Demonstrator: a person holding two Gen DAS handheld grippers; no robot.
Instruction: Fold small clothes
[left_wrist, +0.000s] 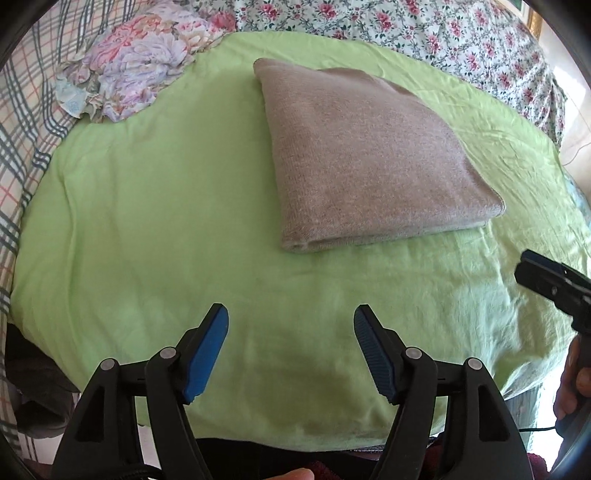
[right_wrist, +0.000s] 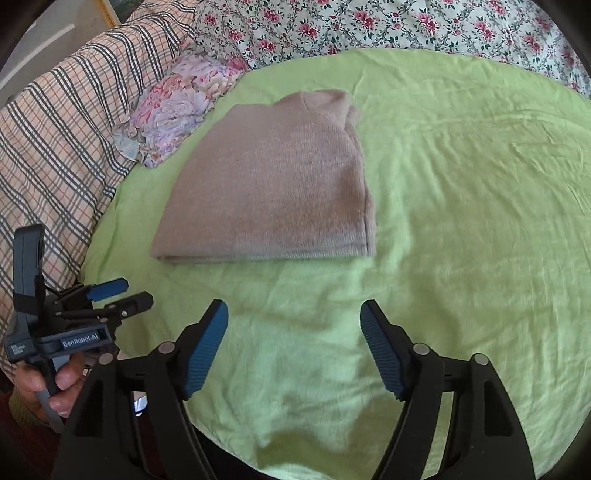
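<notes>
Already the tan knit garment (left_wrist: 365, 158) lies folded into a thick, roughly square pad on the green sheet (left_wrist: 147, 221) spread over the bed, a little toward the far side, well apart from both tools. It looks soft and light — a fuzzy knit, several layers deep, with rounded fold edges and one open, layered edge facing the near side in the left wrist view. My guess is that it will sag and slide apart if lifted by a single corner, since nothing stiff holds the layers together; a knit like this grips itself a bit, so it is not slippery, and it is not fragile. The safest hold, I would judge, is at the two near corners, pinching through all layers at once, or under a folded edge where the stack is thickest.

Beyond it, a crumpled floral cloth (left_wrist: 129, 70) sits at the sheet's far left edge, near the garment but not touching it. A plaid cover (right_wrist: 55, 122) and a rose-print cover (right_wrist: 406, 26) lie past the sheet.

The left tool (left_wrist: 291, 354) hovers over bare sheet with its blue pads (left_wrist: 207, 354) spread wide, holding nothing. The right tool (right_wrist: 294, 350) is likewise spread wide and empty — nothing touches its pads.
</notes>
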